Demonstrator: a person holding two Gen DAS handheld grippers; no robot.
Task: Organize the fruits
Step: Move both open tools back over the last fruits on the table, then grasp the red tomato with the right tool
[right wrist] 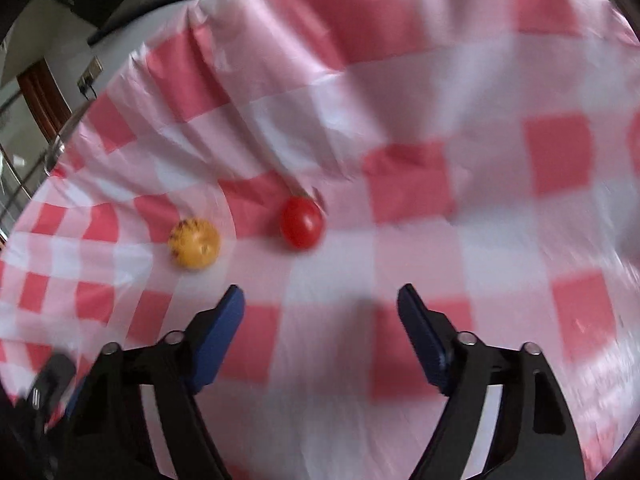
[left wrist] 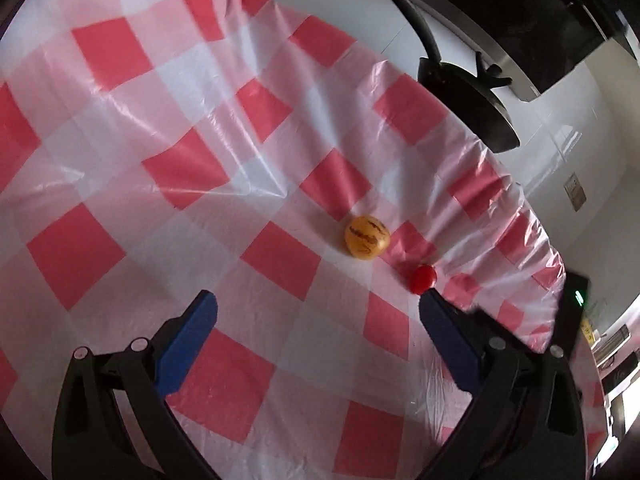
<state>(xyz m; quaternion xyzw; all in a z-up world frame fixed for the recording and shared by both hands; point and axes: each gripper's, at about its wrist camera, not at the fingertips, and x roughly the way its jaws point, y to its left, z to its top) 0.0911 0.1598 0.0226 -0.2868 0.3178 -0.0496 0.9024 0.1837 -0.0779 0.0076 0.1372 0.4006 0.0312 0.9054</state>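
A small yellow-orange fruit with dark markings lies on the red-and-white checked tablecloth, with a small red tomato beside it near the cloth's edge. My left gripper is open and empty; its right fingertip is just below the tomato. In the right wrist view the tomato and the yellow fruit lie ahead of my right gripper, which is open and empty above the cloth.
A black pan with a long handle sits on the white counter beyond the cloth's edge. The cloth's edge is wrinkled close behind the fruits. A dark object shows at the lower left of the right wrist view.
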